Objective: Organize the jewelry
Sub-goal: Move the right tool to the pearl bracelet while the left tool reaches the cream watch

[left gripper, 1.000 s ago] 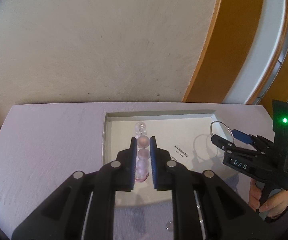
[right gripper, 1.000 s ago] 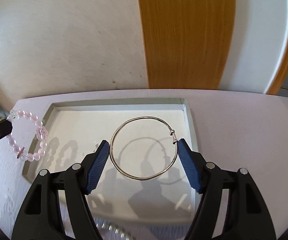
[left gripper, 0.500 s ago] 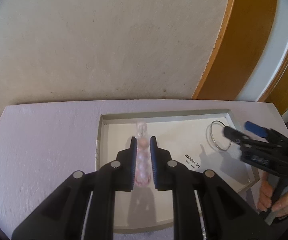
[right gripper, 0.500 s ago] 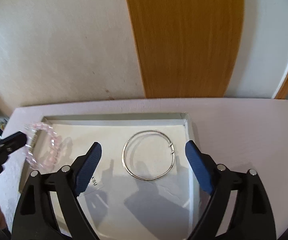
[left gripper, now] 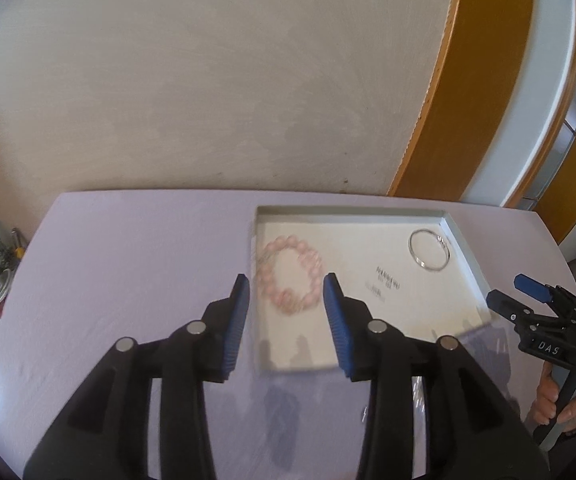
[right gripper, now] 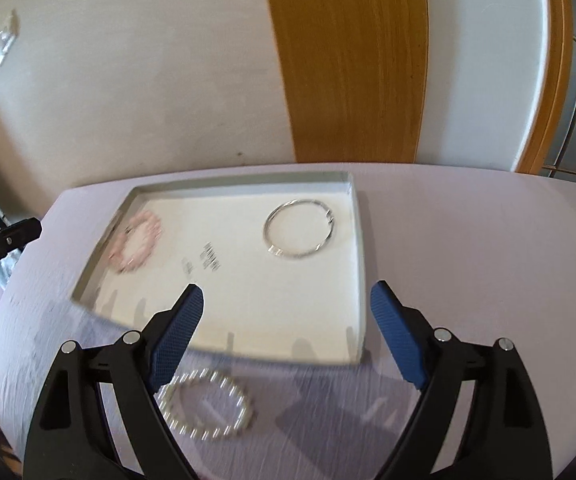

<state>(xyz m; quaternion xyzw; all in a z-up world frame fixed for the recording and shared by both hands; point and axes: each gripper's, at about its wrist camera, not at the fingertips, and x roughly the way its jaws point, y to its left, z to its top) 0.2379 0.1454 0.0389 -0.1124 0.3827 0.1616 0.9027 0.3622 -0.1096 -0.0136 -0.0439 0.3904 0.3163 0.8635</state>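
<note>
Jewelry sits partly sorted in a shallow white tray (right gripper: 358,248) on a pale lilac table (left gripper: 135,248). A pink bead bracelet (left gripper: 291,276) lies flat near the tray's left edge, and a thin silver bangle (right gripper: 299,229) lies flat in the tray's far right corner, well apart from it; small printed lettering marks the tray floor between them. A third piece, a bracelet of pale pearl-like beads (right gripper: 207,406), lies on the table just outside the tray's near edge. The left gripper (left gripper: 285,286) hangs above the tray's near left part, pointing forward and downward, its blue-padded jaws wide apart and holding nothing, with the pink bracelet seen between them. The right gripper (right gripper: 285,296) hovers over the tray's near edge, its jaws also spread wide and empty. In the left camera's view, the person's right hand (left gripper: 568,404) grips the handle of that gripper at the table's right edge. Both views are slightly blurred.
</note>
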